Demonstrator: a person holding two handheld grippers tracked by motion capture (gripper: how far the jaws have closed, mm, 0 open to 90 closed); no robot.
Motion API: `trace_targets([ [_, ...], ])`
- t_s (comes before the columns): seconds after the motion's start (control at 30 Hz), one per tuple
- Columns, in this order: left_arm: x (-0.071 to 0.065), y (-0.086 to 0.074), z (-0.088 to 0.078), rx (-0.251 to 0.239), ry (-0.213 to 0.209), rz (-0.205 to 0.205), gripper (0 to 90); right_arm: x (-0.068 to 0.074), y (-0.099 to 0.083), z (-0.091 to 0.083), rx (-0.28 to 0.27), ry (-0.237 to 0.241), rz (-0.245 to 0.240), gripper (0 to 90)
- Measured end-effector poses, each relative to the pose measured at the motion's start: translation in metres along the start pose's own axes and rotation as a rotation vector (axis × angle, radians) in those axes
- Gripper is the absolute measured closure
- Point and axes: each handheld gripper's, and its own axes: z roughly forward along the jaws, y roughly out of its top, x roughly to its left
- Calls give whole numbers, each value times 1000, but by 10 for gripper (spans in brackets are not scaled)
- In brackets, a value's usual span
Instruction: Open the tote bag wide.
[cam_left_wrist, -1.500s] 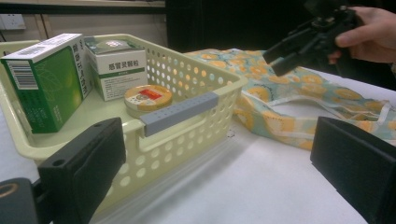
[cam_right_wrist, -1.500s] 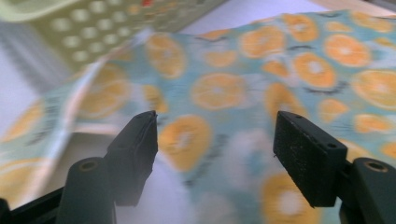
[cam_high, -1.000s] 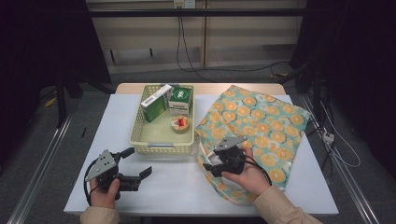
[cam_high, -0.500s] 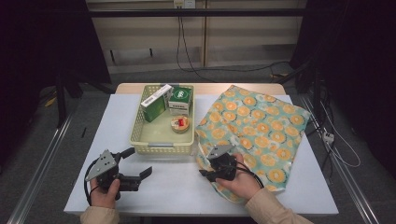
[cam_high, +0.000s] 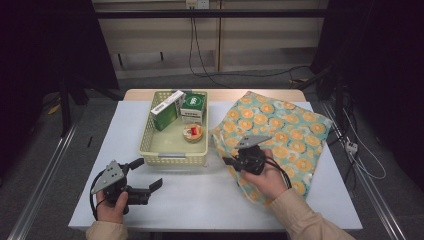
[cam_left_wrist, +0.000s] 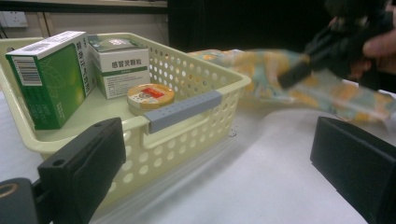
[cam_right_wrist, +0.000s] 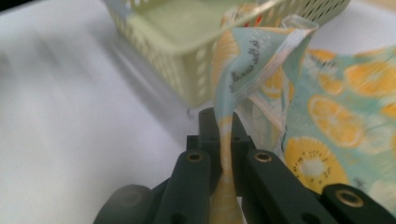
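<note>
Right gripper (cam_high: 231, 161) — jaws have just been closing and are now clamped on a fold of the orange-print cloth (cam_high: 280, 135). In the right gripper view the pinched edge of the cloth (cam_right_wrist: 247, 70) stands up between the two black jaws as a narrow pleat, fabric pressed flat on both sides. The rest of the cloth lies spread over the right half of the white table (cam_high: 200, 195), its left edge just beside the basket (cam_high: 172, 159). The held fold is at the cloth's left side, lifted a little off the table surface. In the left gripper view the cloth (cam_left_wrist: 261, 70) and the right gripper (cam_left_wrist: 327, 51) show blurred.

Left gripper (cam_high: 150, 175) — jaws apart, nothing between them. It sits low over the near left part of the table, held in the person's left hand (cam_high: 111, 207), pointing toward the basket's near wall. In the left gripper view the jaws frame the basket (cam_left_wrist: 196, 107) and its grey handle strip (cam_left_wrist: 182, 111).

Basket contents — a green box (cam_high: 165, 111) leaning at the far left, a white-and-green box (cam_high: 193, 107) beside it, and a small round tin (cam_high: 192, 133) with a red label nearer the front right. All three lie inside the basket, well apart from both grippers.
</note>
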Motion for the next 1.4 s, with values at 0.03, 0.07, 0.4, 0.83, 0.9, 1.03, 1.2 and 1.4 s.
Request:
trace_targets([
  [0.03,0,0,0,0,-3,-1,32,-1,6,-4,-13,-4,1,900],
  [0.07,0,0,0,1,-3,1,32,-1,11,-7,-25,-8,2,900],
  [0.4,0,0,0,-3,-2,-1,32,30,52,1,-50,47,-81,900],
  [0.83,1,0,-1,-4,-1,-6,32,22,36,32,-19,56,-32,549],
  [0.9,1,0,-1,-3,0,-5,32,22,31,28,-11,56,-27,478],
  [1.03,0,0,0,-2,-2,1,32,25,21,21,18,56,-47,361],
  [1.2,-1,0,1,4,-2,3,32,32,8,16,60,69,-55,311],
  [1.4,-1,0,1,4,-2,4,32,36,13,15,50,102,-95,370],
])
